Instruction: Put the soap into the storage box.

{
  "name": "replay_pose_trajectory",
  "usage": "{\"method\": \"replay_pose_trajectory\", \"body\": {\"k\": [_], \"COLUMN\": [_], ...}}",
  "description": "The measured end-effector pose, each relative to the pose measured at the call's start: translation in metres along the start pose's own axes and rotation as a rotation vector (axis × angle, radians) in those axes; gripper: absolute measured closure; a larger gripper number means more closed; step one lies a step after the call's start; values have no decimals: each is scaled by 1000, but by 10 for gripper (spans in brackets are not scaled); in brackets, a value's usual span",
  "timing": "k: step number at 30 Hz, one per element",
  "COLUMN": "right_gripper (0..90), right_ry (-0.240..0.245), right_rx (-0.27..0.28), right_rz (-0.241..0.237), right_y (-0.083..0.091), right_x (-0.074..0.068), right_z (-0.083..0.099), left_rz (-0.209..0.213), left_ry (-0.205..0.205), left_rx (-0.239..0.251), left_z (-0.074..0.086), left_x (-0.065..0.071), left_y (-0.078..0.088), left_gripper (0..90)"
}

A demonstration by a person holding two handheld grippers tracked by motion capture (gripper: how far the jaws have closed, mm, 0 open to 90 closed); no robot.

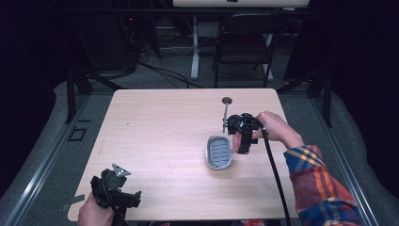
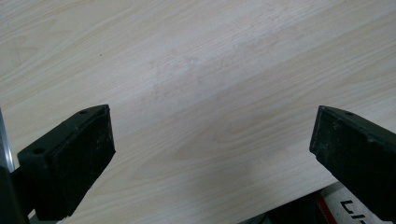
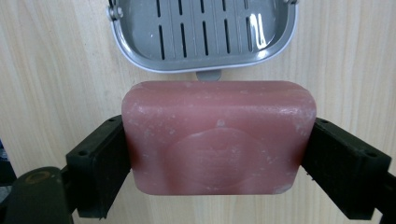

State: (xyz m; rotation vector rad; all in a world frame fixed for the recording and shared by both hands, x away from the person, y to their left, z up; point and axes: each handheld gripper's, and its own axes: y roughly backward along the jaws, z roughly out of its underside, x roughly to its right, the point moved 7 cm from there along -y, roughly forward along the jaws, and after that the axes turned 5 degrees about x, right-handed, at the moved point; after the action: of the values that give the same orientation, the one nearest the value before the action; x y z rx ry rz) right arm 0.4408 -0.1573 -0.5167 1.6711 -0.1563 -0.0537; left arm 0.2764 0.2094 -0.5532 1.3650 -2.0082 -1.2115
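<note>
The right gripper [image 3: 219,154] is clamped on a pink soap bar [image 3: 218,137], one jaw against each short end. Just beyond the bar lies the grey slotted soap dish [image 3: 203,35], resting on the wooden table [image 3: 56,70]. The left gripper [image 2: 210,154] hangs over bare tabletop, jaws spread wide, holding nothing.

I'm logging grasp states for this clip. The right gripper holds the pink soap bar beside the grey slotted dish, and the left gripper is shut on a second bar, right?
Not quite. The left gripper is open, with bare table between its jaws, as the left gripper view shows. The rest stands: the right gripper holds the pink soap bar beside the grey slotted dish.
</note>
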Motion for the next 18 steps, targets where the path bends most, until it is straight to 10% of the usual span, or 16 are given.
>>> {"method": "replay_pose_trajectory", "body": {"k": [18], "right_gripper": [129], "right_ry": [29], "right_rx": [-7], "right_rz": [-10], "right_y": [1], "right_x": [-4], "right_z": [-26], "left_rz": [-3], "left_ry": [-7], "left_rx": [0], "left_z": [0], "left_x": [0], "left_y": [0], "left_gripper": [0]}}
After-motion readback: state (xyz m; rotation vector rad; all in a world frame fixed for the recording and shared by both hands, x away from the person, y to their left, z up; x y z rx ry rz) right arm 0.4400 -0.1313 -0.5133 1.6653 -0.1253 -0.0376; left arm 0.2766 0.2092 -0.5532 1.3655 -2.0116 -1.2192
